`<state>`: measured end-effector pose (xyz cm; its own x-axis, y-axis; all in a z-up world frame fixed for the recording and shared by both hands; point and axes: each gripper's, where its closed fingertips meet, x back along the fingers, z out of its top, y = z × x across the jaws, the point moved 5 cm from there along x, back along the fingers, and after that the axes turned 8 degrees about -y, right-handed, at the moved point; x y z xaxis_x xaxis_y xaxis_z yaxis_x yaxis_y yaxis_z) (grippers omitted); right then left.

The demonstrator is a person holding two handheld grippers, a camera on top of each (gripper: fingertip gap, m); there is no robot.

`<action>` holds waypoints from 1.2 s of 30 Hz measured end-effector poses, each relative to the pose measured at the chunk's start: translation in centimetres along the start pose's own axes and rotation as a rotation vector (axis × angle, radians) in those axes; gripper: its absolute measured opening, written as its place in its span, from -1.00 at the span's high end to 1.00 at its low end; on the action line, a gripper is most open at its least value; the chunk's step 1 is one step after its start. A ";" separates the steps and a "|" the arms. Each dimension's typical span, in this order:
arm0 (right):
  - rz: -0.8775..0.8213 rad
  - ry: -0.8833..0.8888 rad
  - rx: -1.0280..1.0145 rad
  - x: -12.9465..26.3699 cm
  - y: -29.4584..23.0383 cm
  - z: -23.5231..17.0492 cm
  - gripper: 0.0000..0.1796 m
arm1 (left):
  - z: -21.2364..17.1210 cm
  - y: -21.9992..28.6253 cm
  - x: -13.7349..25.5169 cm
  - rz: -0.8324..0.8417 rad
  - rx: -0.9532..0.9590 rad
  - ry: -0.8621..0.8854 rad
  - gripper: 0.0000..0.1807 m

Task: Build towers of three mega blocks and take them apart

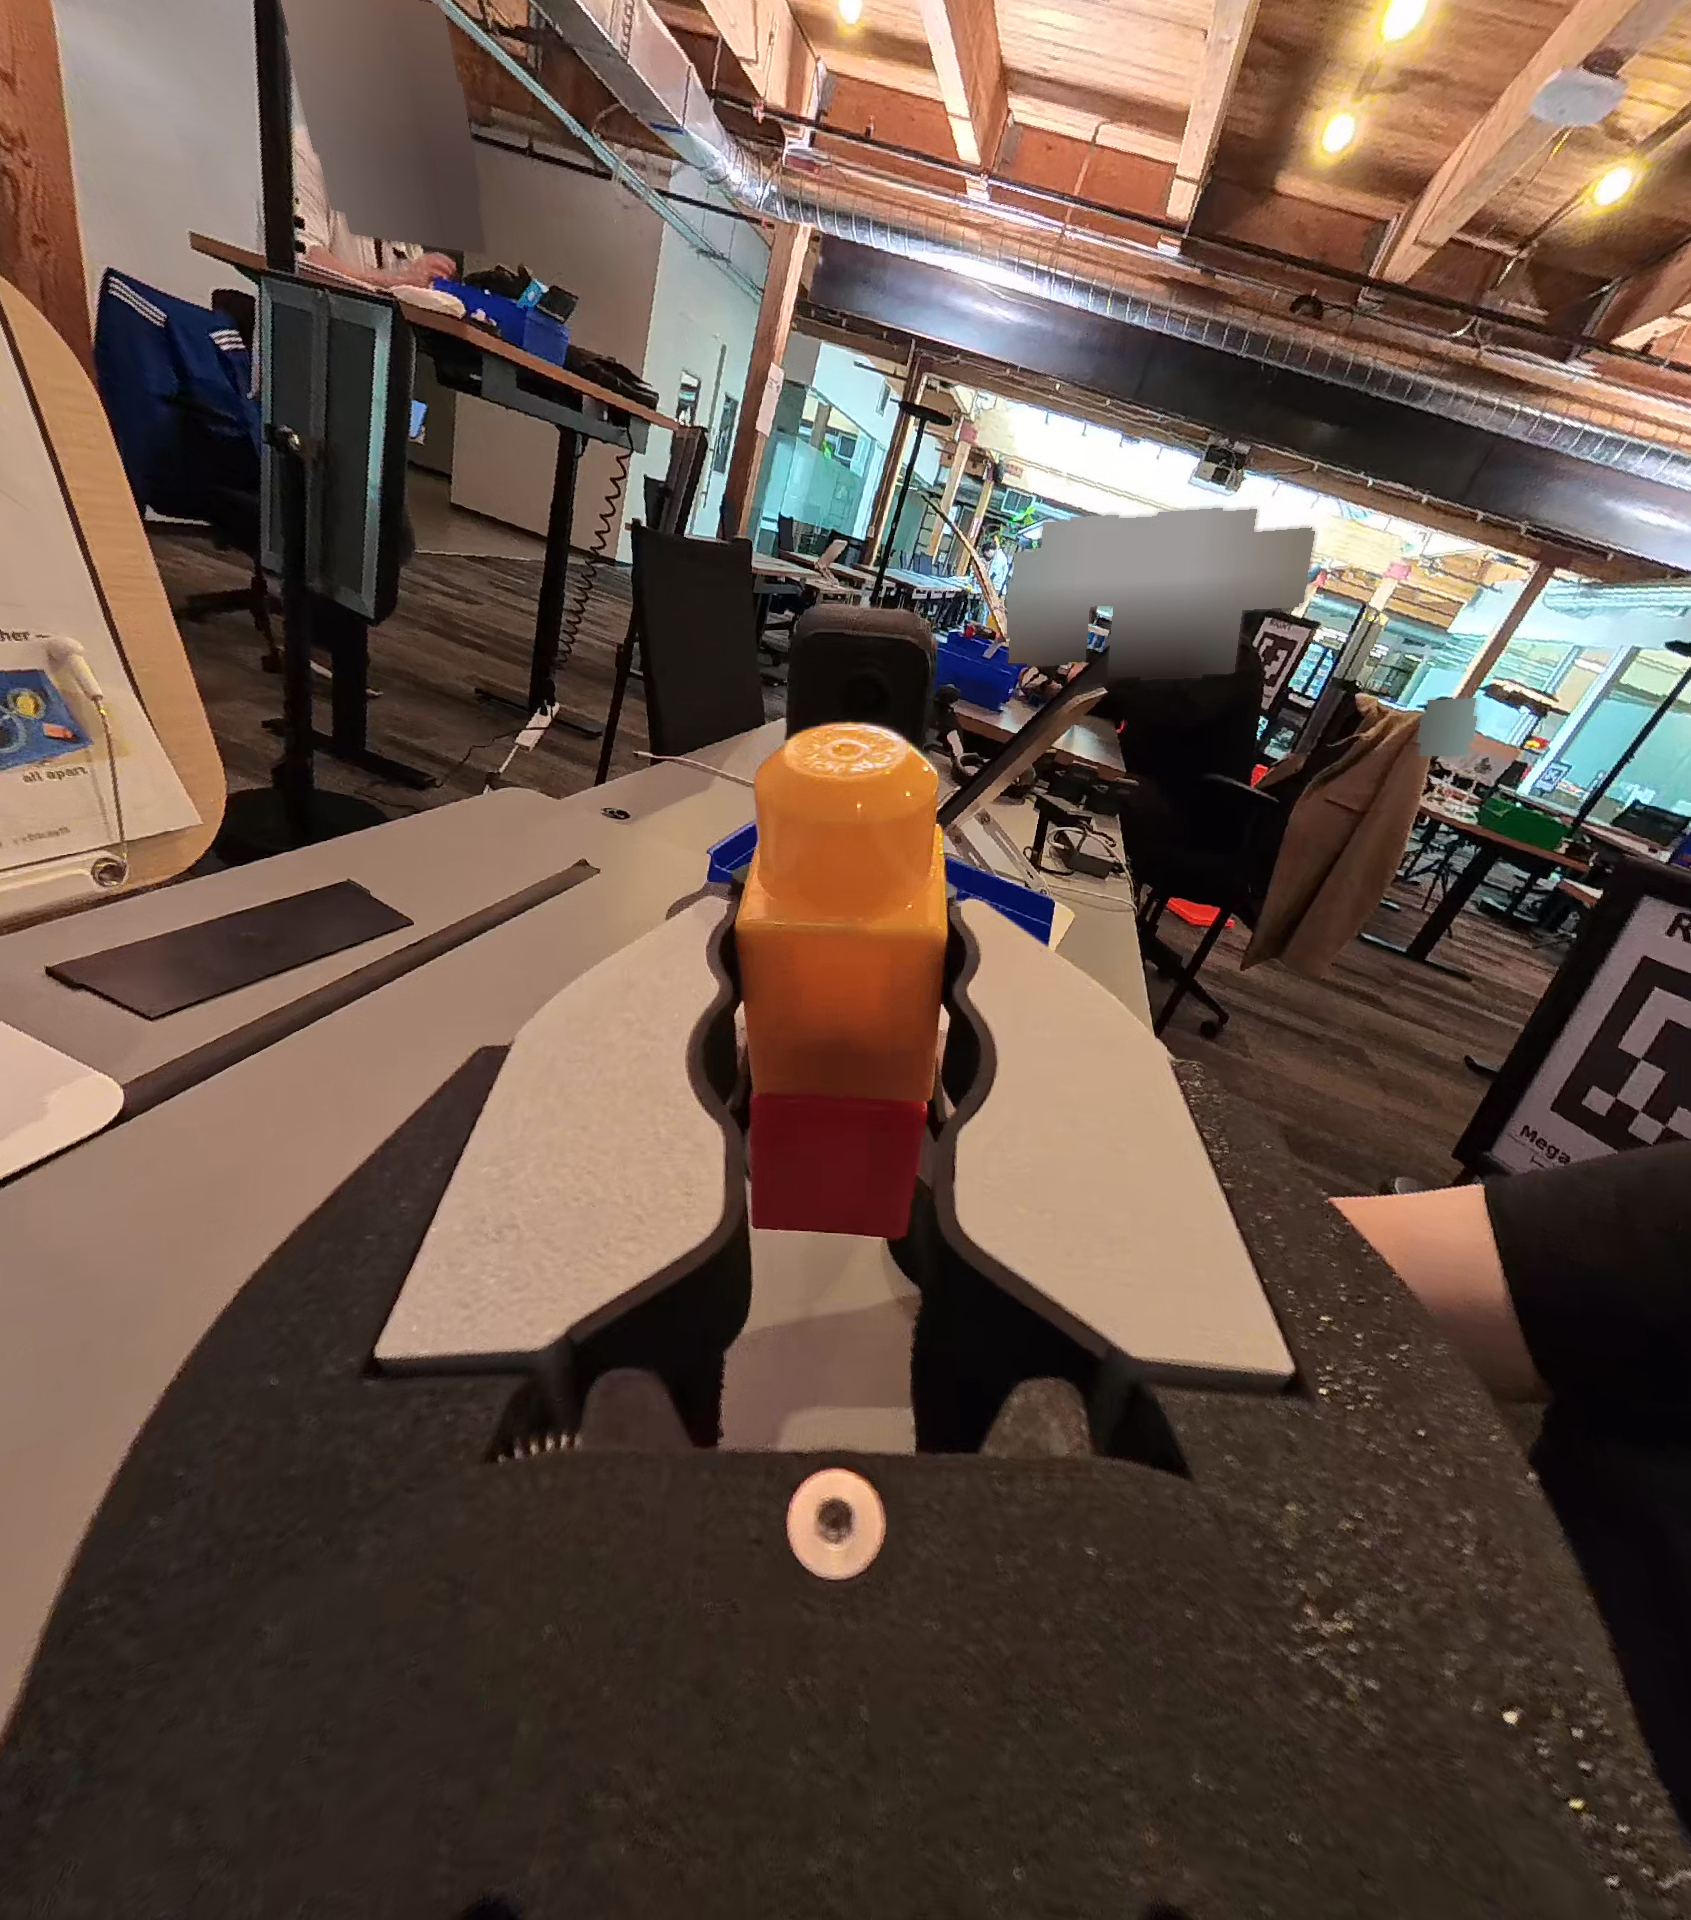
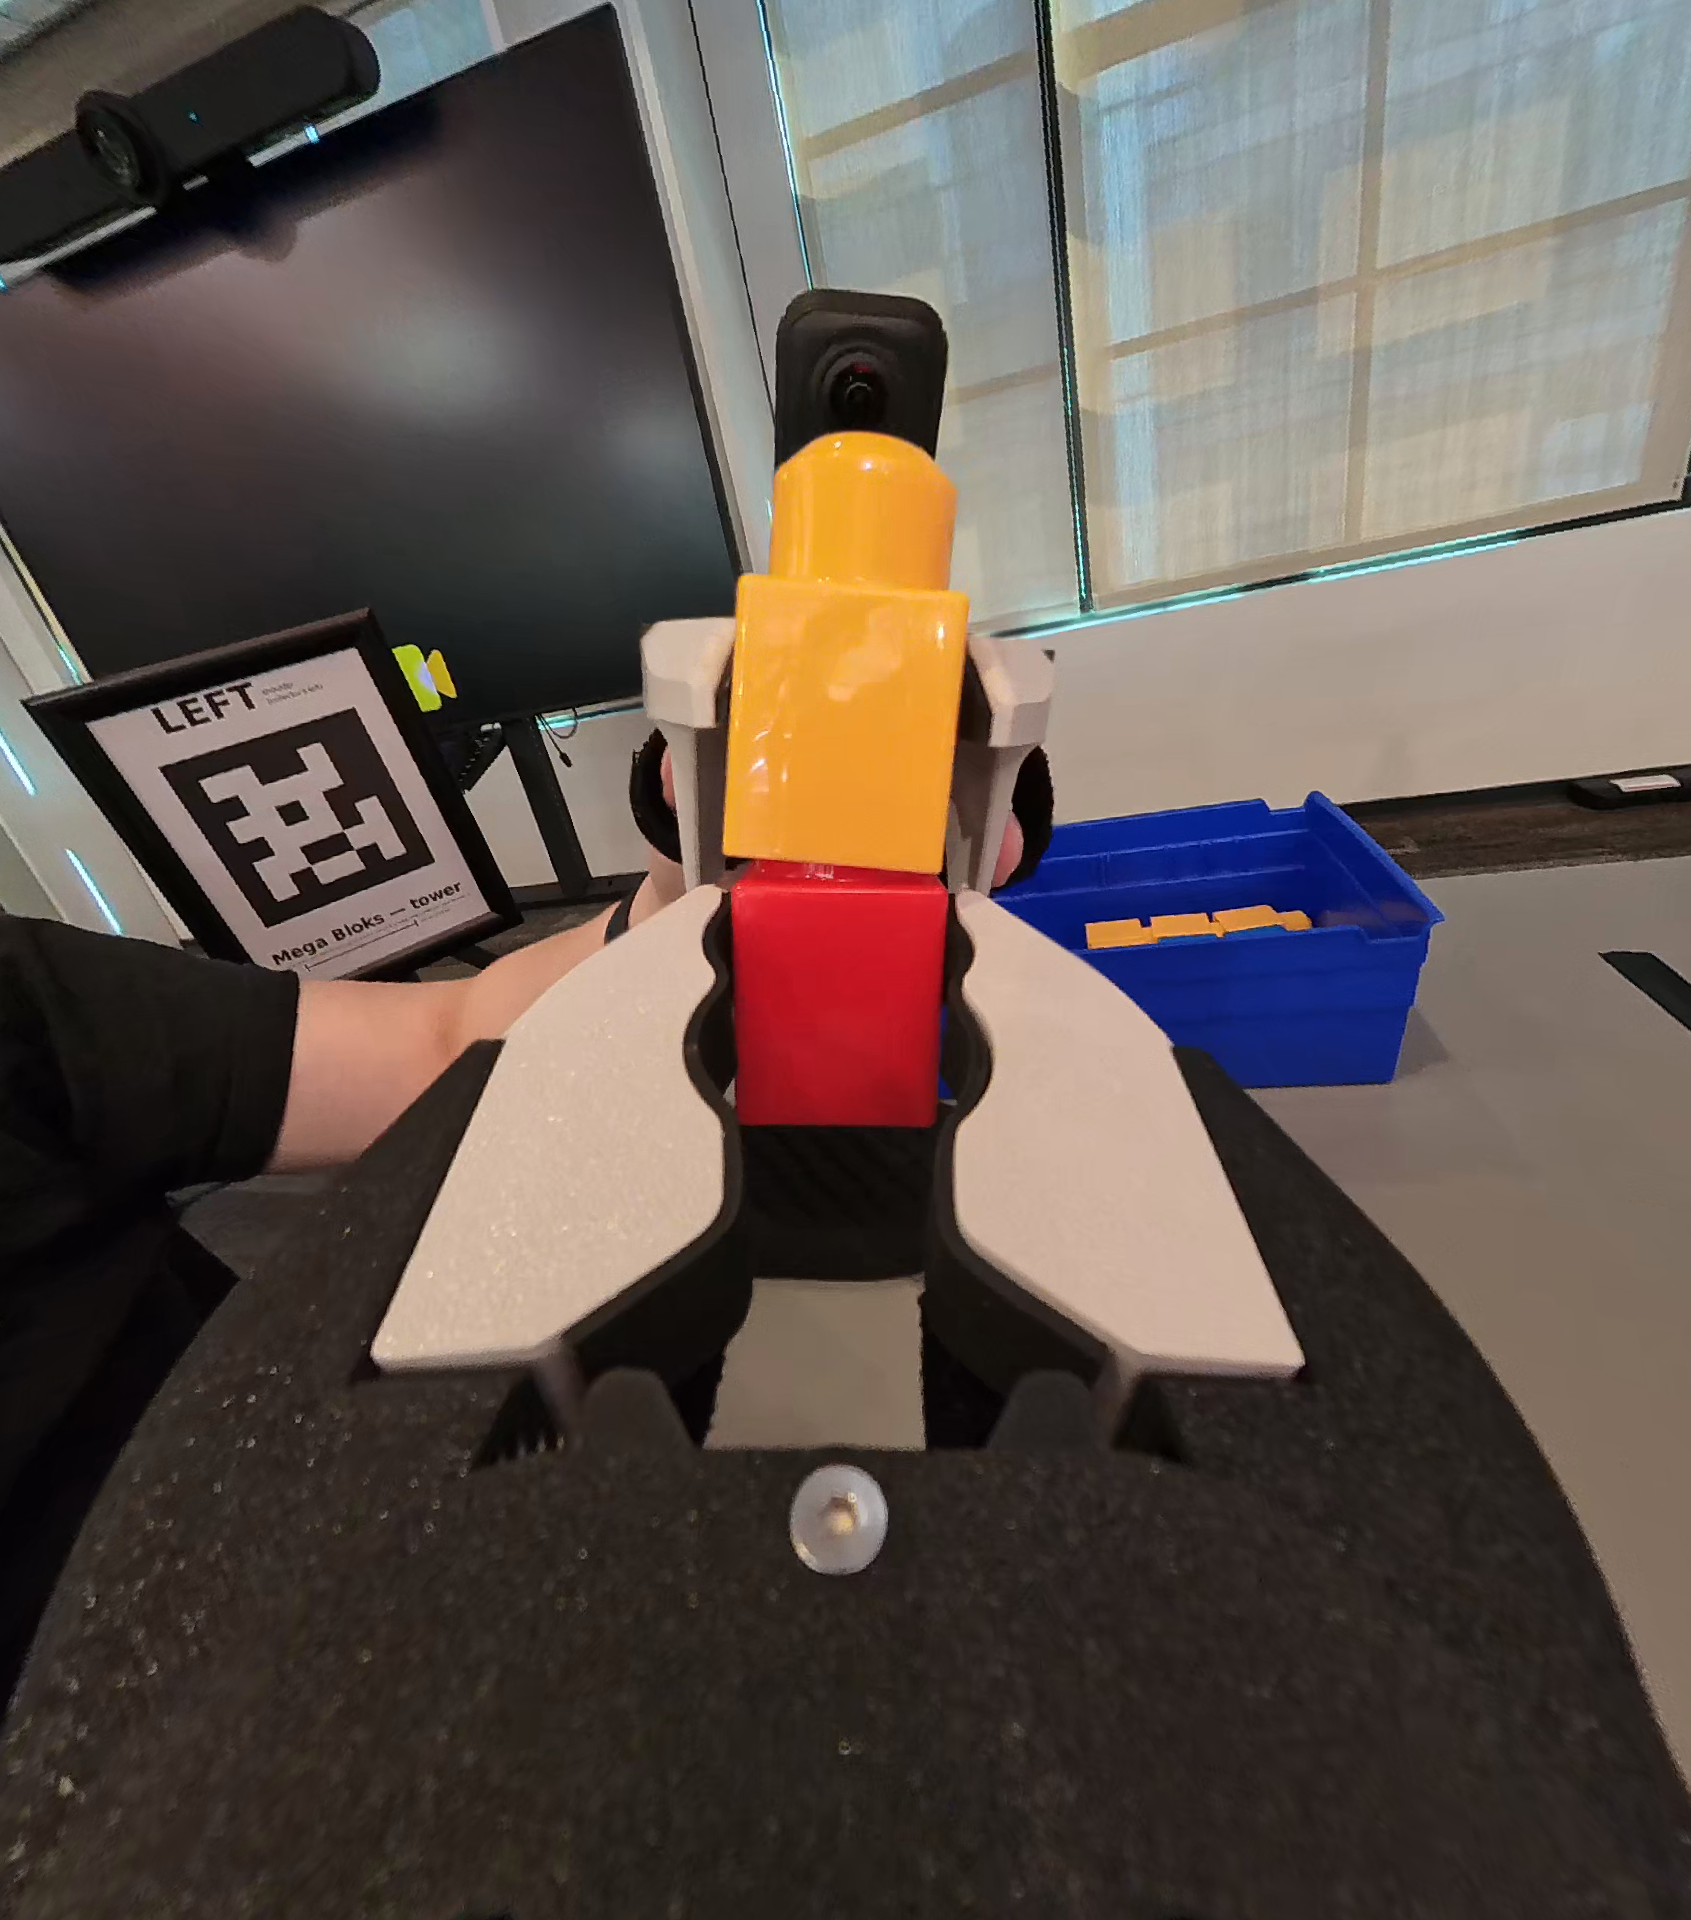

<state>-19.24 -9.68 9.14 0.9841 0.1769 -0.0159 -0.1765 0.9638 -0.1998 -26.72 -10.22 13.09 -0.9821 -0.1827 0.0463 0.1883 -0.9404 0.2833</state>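
While clamped: blocks (image 2: 839, 852) between tools (image 2: 839, 997).

Grey table (image 2: 1547, 1195), blue bin (image 2: 1236, 997), perhaps black tape (image 1: 228, 945)

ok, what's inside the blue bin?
In the right wrist view, the blue bin shows yellow blocks and some blue ones lying inside. Its front wall hides the floor and anything lower.
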 end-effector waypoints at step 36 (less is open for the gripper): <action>0.028 -0.182 -0.006 -0.3 0.2 -2.1 0.61 | -1.6 -0.1 0.8 0.036 -0.040 -0.403 0.60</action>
<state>-19.54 -9.99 7.06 0.9588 0.2375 0.1556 -0.2034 0.9569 -0.2071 -27.49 -10.68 11.59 -0.8978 -0.0955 0.4299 0.2147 -0.9473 0.2379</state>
